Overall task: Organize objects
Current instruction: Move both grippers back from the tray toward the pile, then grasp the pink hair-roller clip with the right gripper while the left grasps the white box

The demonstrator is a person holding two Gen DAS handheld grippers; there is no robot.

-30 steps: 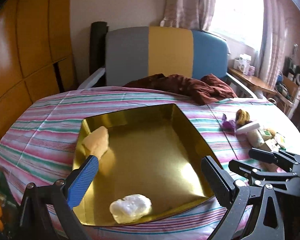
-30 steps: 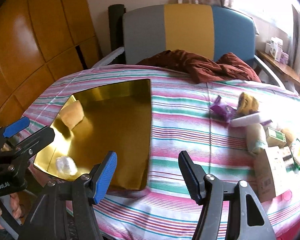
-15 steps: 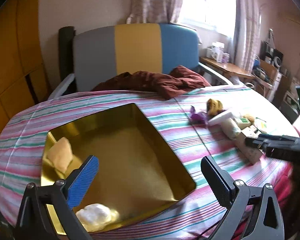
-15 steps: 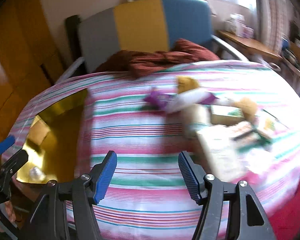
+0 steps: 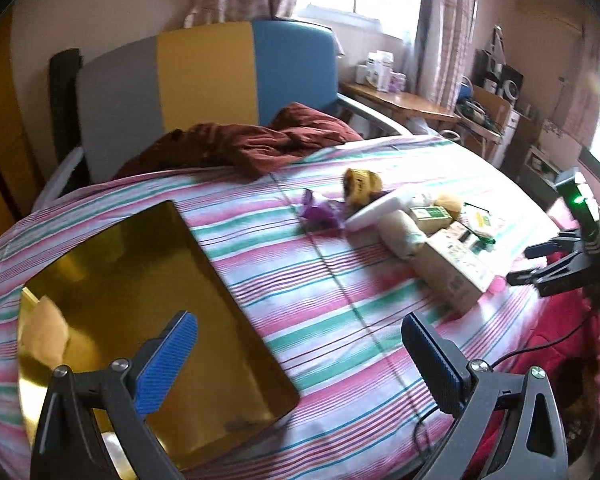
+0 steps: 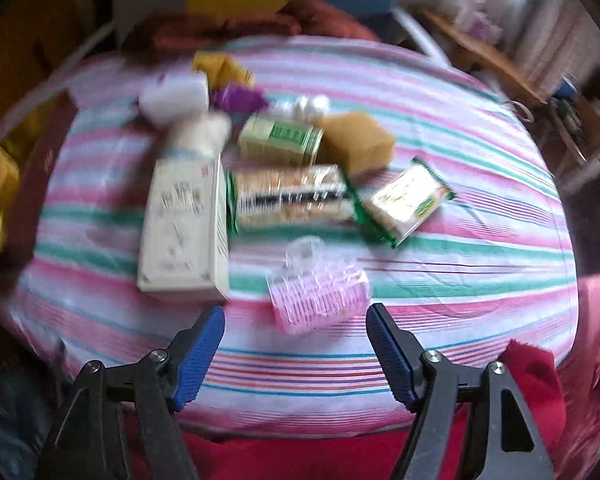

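Note:
A gold tray [image 5: 132,280] lies on the left of the striped table, with a tan sponge [image 5: 46,330] in it. My left gripper [image 5: 300,360] is open and empty over the tray's right edge. My right gripper [image 6: 296,344] is open and empty just in front of a pink hair roller [image 6: 320,288]. Behind the roller lie a cream box [image 6: 184,220], a cracker pack [image 6: 292,196], a green-edged packet [image 6: 408,200], a green box [image 6: 280,140] and a brown sponge [image 6: 356,136]. The right gripper also shows in the left wrist view [image 5: 540,264].
A dark red cloth [image 5: 252,140] lies at the table's far edge before a grey, yellow and blue chair [image 5: 204,72]. A purple wrapper [image 5: 320,212] and a yellow item [image 5: 360,184] lie mid-table. A red cloth [image 6: 532,380] hangs at the near right edge.
Both views have swung right. The right gripper has moved from the tray side over to the pile of objects and now faces the pink roller. Both stay open.

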